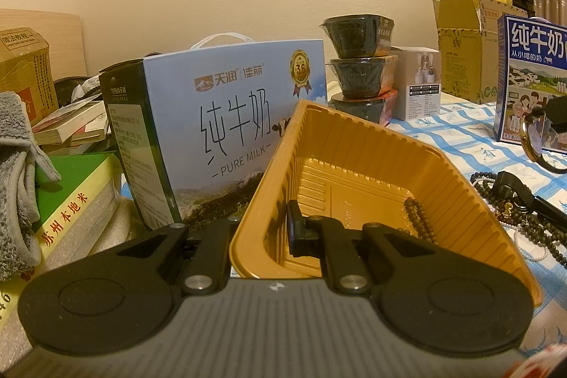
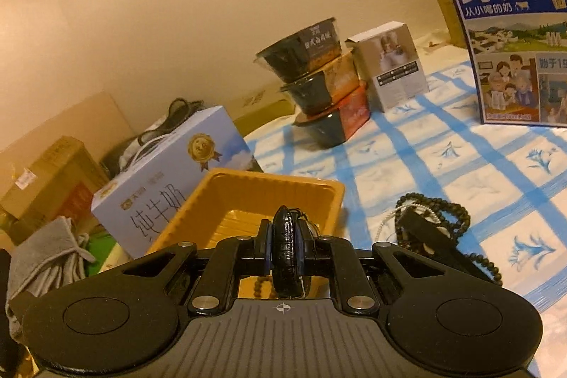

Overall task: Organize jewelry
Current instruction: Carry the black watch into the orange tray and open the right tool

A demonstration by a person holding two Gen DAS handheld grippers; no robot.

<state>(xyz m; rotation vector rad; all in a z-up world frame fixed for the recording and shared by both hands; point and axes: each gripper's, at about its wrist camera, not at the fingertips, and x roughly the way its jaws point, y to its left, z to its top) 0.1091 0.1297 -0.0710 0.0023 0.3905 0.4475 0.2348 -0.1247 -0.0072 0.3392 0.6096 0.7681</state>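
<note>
The left gripper (image 1: 288, 229), low in the frame's centre, has its jaws pinching the near wall of the yellow tray (image 1: 372, 144), which sits tilted with a brown bead string (image 1: 416, 218) inside. The right gripper (image 2: 285, 254) has its jaws clamped on a black watch strap (image 2: 285, 257) over the tray; more bead necklaces (image 2: 436, 218) lie on the checked desk (image 2: 460, 165) at lower right

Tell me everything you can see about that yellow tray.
The yellow tray is a thin, glossy plastic tub, rectangular with rounded corners, ribbed walls and a rolled rim. It sits tipped on the blue checked cloth, in front of the pale milk carton. The left claw is shut on its near wall. A string of brown beads lies inside.
</note>
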